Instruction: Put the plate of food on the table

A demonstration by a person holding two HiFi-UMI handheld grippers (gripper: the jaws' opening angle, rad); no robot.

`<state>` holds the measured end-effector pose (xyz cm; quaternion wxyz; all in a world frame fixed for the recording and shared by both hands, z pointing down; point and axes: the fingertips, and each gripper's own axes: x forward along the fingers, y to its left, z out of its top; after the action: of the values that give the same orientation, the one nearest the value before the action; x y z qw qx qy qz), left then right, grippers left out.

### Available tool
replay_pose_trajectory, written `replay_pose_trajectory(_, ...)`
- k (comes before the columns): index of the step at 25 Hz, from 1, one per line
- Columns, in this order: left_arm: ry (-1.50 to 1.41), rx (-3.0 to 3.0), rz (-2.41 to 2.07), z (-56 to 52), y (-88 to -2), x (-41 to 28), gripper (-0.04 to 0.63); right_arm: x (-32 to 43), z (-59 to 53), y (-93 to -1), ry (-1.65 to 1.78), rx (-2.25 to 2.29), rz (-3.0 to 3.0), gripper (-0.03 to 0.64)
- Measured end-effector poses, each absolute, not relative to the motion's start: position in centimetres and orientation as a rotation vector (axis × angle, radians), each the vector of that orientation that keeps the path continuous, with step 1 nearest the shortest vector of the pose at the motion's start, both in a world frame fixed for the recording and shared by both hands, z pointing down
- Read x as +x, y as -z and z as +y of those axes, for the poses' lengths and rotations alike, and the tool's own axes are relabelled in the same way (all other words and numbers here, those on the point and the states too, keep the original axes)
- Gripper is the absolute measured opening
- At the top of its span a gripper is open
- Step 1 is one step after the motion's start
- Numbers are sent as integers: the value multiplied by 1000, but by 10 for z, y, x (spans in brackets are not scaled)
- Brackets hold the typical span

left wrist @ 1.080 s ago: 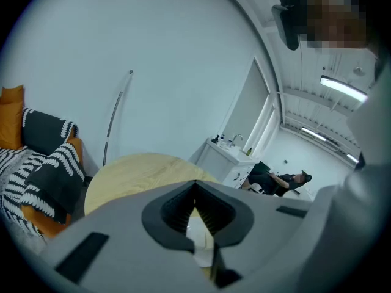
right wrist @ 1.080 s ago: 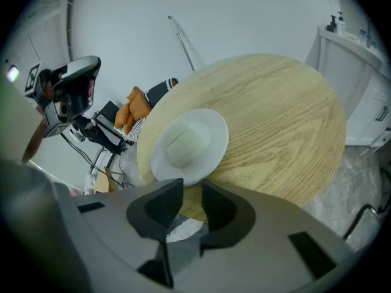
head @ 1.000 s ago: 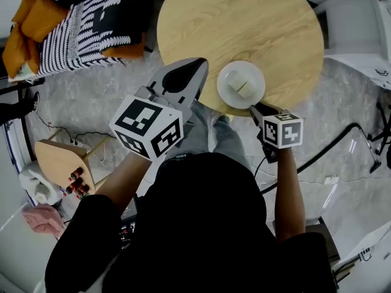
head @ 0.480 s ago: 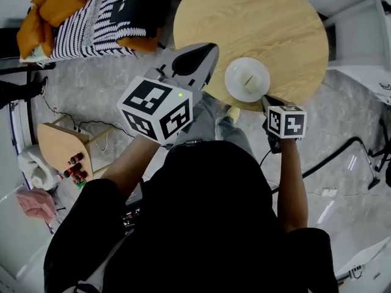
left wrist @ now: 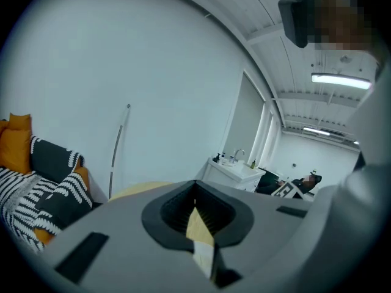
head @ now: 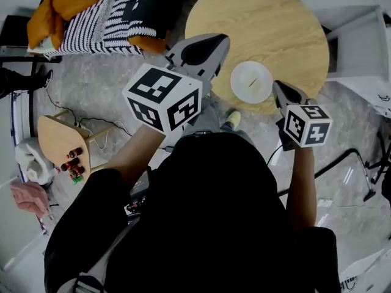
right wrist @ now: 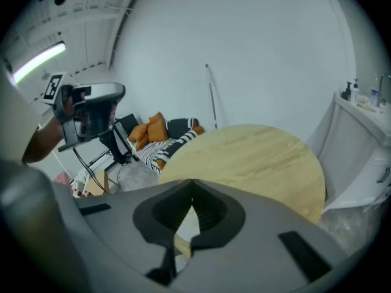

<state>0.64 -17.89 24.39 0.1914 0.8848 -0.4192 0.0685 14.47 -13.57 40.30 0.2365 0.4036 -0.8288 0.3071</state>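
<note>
Head view shows the plate of food (head: 251, 82) resting on the round table (head: 275, 23), near the table's lower edge, upper right of centre. A second ago the right gripper (head: 277, 85) was at the plate's rim. Now its jaws are pressed together on nothing, just right of the plate. The left gripper (head: 219, 40), likewise closed and empty, stays to the plate's left. The placing looks done.

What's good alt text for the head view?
A white plate of food sits near the edge of a round table, seen from above. A person's shut right gripper points at it; the left gripper is raised nearby.
</note>
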Motion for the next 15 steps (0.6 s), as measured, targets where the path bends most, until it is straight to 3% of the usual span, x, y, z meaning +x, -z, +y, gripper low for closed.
replay_pose_trajectory(9, -95, 2541, -1223, -176, -207, 4, 5, 143, -147, -273, -587, 1252, -2626, 8)
replay_pose_trajectory(15, -77, 2572, -1259, -174, -194, -1, 6, 166, -143, -240, -587, 1410, -2690, 8)
